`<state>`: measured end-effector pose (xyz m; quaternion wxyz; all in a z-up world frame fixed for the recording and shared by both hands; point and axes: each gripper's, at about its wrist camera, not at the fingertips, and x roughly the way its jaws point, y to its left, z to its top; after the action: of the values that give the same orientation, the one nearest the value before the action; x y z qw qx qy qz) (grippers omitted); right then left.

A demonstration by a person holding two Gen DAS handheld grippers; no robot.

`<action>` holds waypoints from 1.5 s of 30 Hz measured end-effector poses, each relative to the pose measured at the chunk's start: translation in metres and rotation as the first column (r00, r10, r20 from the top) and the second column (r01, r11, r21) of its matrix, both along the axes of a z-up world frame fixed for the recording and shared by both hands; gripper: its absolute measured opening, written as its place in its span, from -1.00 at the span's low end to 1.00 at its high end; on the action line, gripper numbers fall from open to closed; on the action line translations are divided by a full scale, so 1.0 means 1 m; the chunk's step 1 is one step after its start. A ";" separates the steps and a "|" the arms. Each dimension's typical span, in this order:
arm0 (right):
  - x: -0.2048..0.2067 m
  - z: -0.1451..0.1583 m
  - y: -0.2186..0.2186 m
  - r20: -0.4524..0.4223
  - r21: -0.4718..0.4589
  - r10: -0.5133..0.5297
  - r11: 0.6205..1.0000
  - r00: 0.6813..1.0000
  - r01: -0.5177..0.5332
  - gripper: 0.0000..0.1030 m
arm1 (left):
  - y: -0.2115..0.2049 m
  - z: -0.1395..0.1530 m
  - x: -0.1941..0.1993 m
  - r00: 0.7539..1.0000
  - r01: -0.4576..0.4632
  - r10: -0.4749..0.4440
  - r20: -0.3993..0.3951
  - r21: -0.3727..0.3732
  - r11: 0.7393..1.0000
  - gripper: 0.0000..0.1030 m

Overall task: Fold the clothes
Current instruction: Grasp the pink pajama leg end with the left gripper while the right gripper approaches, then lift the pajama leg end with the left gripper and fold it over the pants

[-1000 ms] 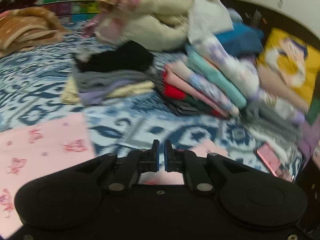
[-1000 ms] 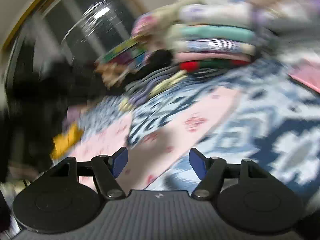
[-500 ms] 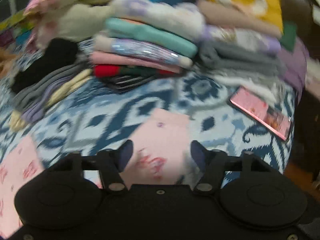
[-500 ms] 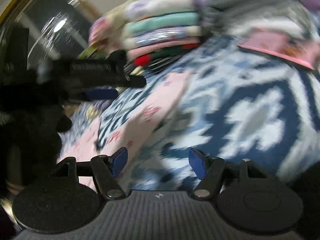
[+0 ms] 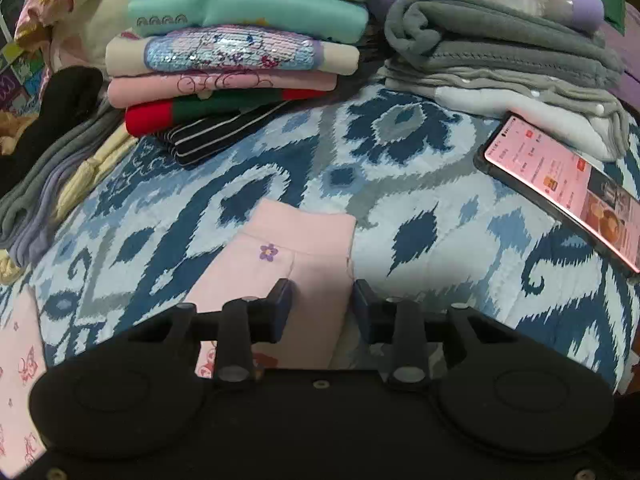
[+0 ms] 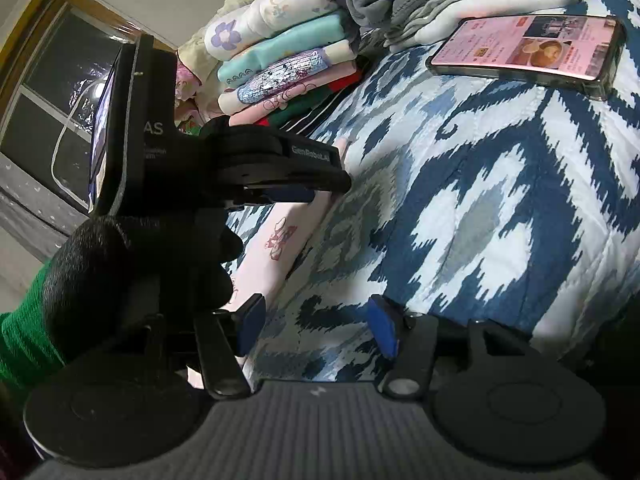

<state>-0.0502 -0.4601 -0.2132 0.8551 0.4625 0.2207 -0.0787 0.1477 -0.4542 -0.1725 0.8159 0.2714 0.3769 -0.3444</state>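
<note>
One phone (image 5: 560,184), one pink garment (image 5: 288,264) – two hand-held grippers, one patterned bedspread (image 5: 420,216)

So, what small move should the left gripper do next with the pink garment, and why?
Probably finish closing. The left gripper already straddles the waistband end of the pink garment, its jaws closing with cloth between them, apparently not yet pinched. The right gripper is over bare bedspread.

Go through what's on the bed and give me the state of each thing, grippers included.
Pink garment: flat on the bedspread, waistband end between the left jaws.
Left gripper: closing around the pink garment.
Right gripper: closing, nothing between its jaws.
Phone: face up, screen lit.
Stack of clothes: folded, piled.
Grey blanket: folded.
</note>
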 end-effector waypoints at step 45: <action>0.061 0.025 0.208 -0.192 -0.806 0.487 0.417 0.852 -0.420 -0.55 | 0.460 0.090 -0.025 0.762 -0.607 0.598 -0.250 -0.599 0.523 -0.97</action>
<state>0.0108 -0.2516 -0.1880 0.9646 -0.0675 0.2427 0.0777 0.1231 0.0063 -0.0829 0.9221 -0.1777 0.3088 -0.1511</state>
